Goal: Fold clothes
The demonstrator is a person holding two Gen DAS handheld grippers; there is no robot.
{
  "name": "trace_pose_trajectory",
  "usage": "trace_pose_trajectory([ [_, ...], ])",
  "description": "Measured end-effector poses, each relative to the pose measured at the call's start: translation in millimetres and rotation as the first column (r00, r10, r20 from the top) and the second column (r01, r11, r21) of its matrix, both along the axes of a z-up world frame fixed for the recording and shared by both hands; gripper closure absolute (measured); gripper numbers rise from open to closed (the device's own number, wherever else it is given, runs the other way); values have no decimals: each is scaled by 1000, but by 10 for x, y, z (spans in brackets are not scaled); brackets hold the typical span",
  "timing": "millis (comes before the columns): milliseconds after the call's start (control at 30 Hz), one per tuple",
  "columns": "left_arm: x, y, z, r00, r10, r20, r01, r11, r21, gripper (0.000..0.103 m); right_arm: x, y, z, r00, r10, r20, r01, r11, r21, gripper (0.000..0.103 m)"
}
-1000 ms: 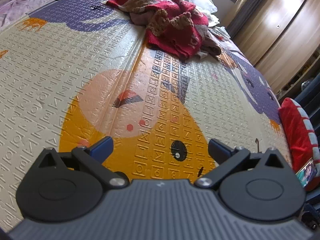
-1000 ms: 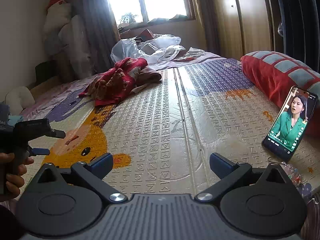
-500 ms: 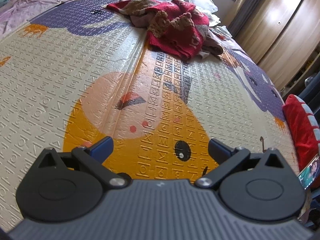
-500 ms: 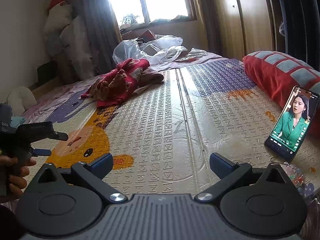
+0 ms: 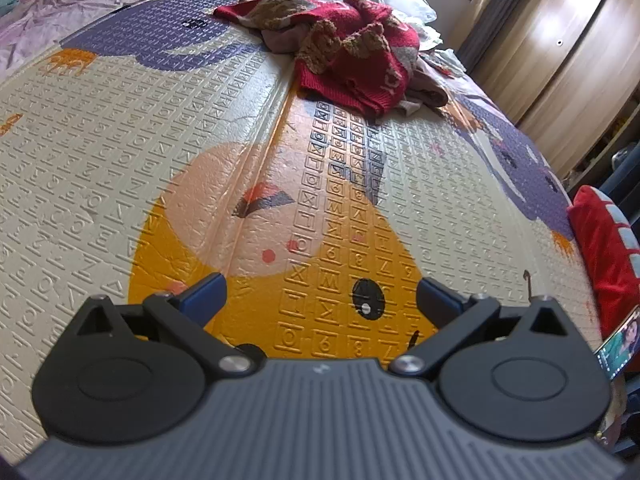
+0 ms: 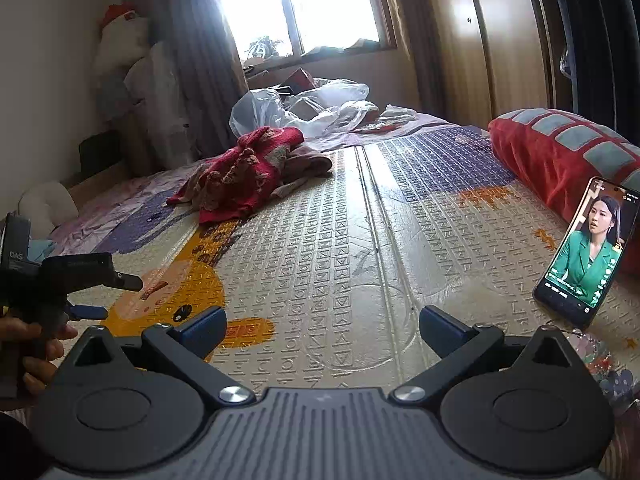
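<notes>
Both tools spread wide and empty — left tool (image 5: 320, 296) low over the yellow patch of the embossed play mat (image 5: 120, 140), right tool (image 6: 322, 322) above the mat's cream middle. Red knitted garment (image 5: 352, 56) crumpled at the far end of the mat, well apart from both. Phone (image 6: 586, 252) propped against a red pillow (image 6: 560, 152) — screen lit.

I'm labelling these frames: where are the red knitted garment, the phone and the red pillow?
red knitted garment (image 5: 360, 56), left wrist view, on its crumpled middle.
phone (image 6: 586, 248), right wrist view, on its lit screen.
red pillow (image 6: 556, 160), right wrist view, on its red cover.
</notes>
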State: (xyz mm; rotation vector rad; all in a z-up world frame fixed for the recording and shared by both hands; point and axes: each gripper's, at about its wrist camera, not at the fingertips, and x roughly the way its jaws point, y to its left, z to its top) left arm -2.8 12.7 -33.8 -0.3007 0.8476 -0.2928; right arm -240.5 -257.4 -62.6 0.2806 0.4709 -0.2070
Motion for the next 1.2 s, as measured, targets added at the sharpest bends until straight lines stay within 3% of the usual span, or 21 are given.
trace_pose_trajectory([
  [433,-18,-18,0,1000,15,10,-16,999,37,0,-71,-47,16,997,-44,66,42,998,37,1],
  [933,-69,-67,88,999,-6,53,0,995,104,0,122,-48,-103,999,9,52,-15,994,105,0],
  [1200,-113,-18,195,997,3,76,-12,993,120,0,318,78,-243,998,62,17,-63,995,79,1],
])
